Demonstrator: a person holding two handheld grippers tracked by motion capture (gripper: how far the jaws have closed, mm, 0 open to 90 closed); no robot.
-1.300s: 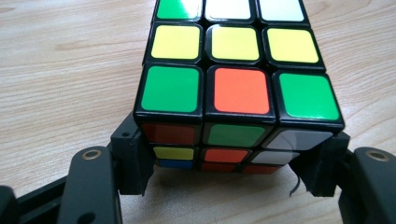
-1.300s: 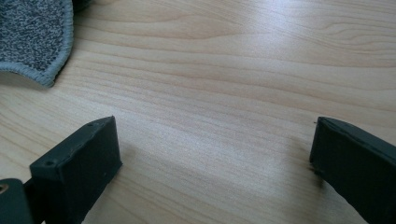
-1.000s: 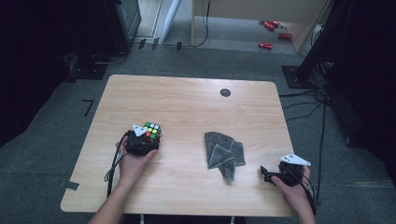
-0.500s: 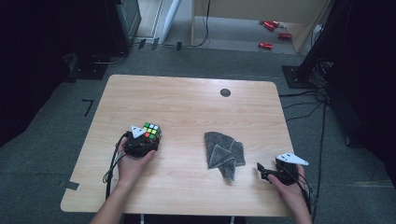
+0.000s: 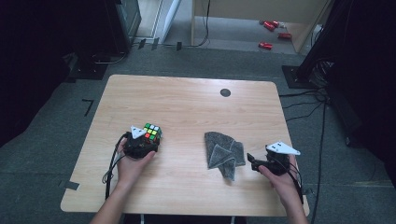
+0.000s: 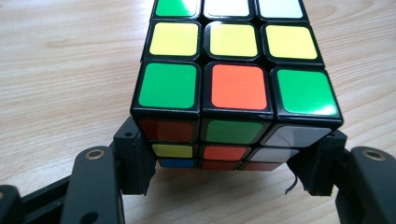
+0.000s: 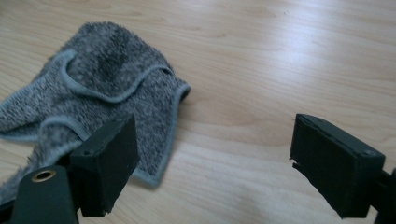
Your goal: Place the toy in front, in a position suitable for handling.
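Observation:
A scrambled Rubik's cube [image 5: 152, 131] rests on the wooden table [image 5: 187, 102] at the front left. My left gripper [image 5: 145, 141] is shut on it, a jaw against each side of the cube [image 6: 236, 84] near its base. A crumpled grey cloth [image 5: 222, 151] lies right of centre. My right gripper [image 5: 252, 163] hovers just right of the cloth, pointing toward it. Its jaws have just narrowed a little but stand open, with only bare wood between them. In the right gripper view the cloth [image 7: 102, 84] lies ahead and left of the right gripper [image 7: 224, 163].
A small black round mark [image 5: 225, 92] sits near the table's far edge. Cables trail from both grippers over the front edge. Red objects [image 5: 271, 32] lie on the floor beyond, and dark equipment flanks the table.
My right hand has moved left toward the cloth and risen slightly. The left hand and the cube have stayed put.

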